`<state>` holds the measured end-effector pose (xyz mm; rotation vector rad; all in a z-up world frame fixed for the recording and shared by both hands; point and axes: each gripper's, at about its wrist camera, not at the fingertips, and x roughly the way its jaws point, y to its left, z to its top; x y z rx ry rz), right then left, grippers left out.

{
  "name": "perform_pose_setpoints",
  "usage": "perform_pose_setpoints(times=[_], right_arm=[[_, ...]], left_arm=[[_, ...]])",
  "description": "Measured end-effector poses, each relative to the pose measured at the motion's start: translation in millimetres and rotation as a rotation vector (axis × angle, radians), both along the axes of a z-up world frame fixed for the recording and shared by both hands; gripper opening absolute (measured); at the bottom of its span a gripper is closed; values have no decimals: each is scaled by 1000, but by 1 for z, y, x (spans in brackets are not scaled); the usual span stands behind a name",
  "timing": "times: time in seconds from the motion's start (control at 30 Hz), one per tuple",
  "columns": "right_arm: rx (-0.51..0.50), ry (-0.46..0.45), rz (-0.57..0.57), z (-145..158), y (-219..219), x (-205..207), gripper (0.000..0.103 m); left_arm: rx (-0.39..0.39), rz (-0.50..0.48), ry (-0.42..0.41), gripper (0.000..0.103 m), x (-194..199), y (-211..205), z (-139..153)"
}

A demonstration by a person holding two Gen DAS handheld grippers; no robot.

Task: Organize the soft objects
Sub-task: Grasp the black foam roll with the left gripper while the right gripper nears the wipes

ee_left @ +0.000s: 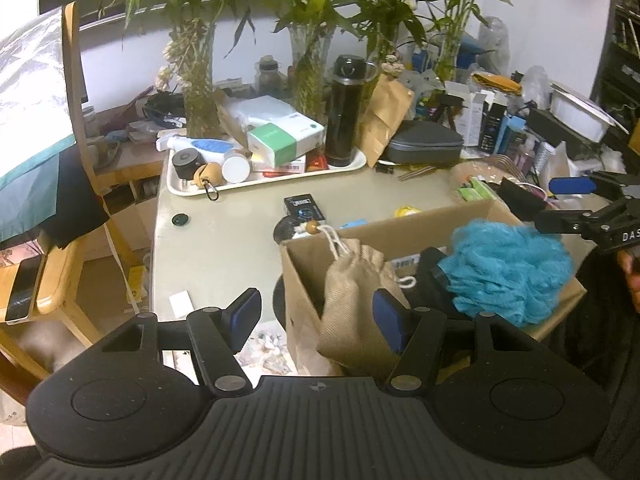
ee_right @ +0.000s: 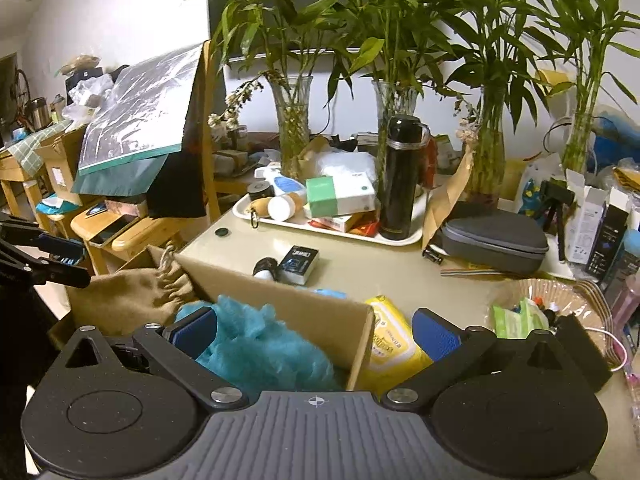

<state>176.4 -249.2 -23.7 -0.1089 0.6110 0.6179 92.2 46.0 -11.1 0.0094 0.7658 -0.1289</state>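
Note:
An open cardboard box stands at the near edge of the table. A teal mesh loofah lies inside it. A tan burlap drawstring pouch hangs over the box's left wall. My left gripper is open; its right finger is against the pouch and its left finger stands apart. My right gripper is wide open over the box's right corner, with the loofah, the box wall and a yellow wipes pack in front of it.
Behind the box a white tray carries a black thermos and small boxes. Glass vases with bamboo line the back. A grey case, a wicker basket and a wooden chair are around.

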Motion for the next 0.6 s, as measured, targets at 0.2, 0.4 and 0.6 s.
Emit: perform_pose_setpoints(times=[0.2, 0.4, 0.6], right_arm=[[7, 9, -13, -1, 0, 14, 103], [-5, 13, -10, -4, 0, 27, 103], [-58, -25, 9, -7, 3, 44, 103]], left_arm=[[-7, -4, 2, 61, 10, 6, 2], [-11, -10, 8, 61, 26, 11, 3], [-25, 7, 21, 61, 48, 20, 2]])
